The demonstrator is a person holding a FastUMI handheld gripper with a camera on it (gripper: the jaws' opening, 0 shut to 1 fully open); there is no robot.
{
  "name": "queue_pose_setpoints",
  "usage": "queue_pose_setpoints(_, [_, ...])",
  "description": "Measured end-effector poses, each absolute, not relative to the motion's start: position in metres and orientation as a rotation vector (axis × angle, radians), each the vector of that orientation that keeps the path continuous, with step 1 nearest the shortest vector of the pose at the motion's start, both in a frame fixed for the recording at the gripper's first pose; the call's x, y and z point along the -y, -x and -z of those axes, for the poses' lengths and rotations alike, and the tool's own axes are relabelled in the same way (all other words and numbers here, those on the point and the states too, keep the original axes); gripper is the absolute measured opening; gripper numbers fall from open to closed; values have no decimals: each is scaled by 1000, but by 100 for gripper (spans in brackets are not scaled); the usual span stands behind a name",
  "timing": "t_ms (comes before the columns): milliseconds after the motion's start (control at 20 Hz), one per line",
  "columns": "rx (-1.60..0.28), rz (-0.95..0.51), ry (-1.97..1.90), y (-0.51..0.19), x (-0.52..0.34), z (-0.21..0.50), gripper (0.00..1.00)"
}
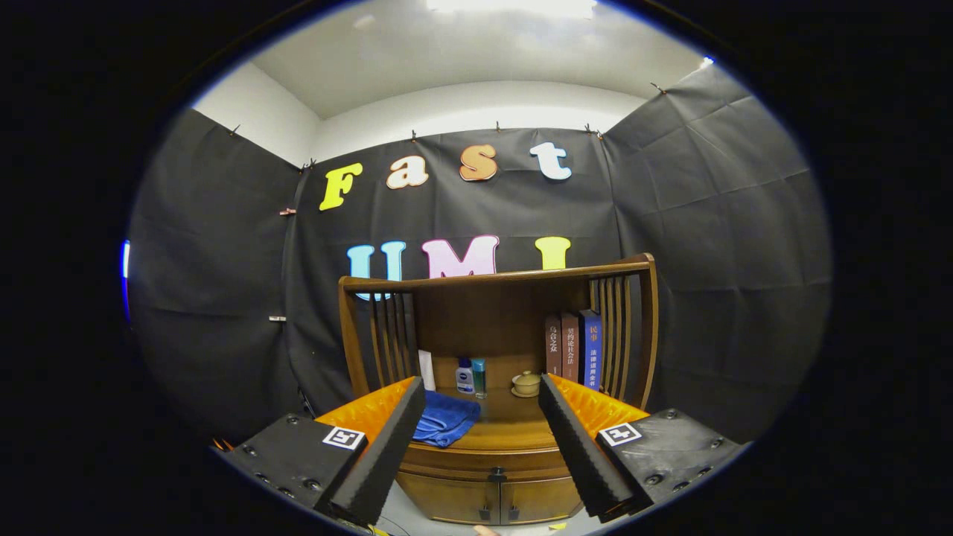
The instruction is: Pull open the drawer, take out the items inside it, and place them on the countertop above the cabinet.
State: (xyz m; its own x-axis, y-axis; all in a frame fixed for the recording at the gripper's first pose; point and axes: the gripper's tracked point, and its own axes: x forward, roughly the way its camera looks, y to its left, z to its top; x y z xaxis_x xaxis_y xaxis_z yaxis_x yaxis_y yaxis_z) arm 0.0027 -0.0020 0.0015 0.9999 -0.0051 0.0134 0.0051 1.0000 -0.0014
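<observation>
Since the drawer (497, 460) is shut, the gripper (482, 417) hangs well back from the cabinet (491, 491) with fingers spread wide and holding nothing, probably lining up on the knob (497, 472). On the countertop (514, 424) above it sit a blue cloth (445, 418), two bottles (471, 376), a teacup (526, 383) and books (573, 347), black cloth walls behind.
</observation>
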Motion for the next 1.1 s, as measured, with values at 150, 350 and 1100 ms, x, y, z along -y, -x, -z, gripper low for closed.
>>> queue_pose_setpoints(150, [14, 11, 7, -4, 5, -1, 98])
queue_pose_setpoints(350, [18, 13, 12, -4, 5, -2, 98])
queue_pose_setpoints(1100, [3, 29, 31, -14, 5, 8, 98])
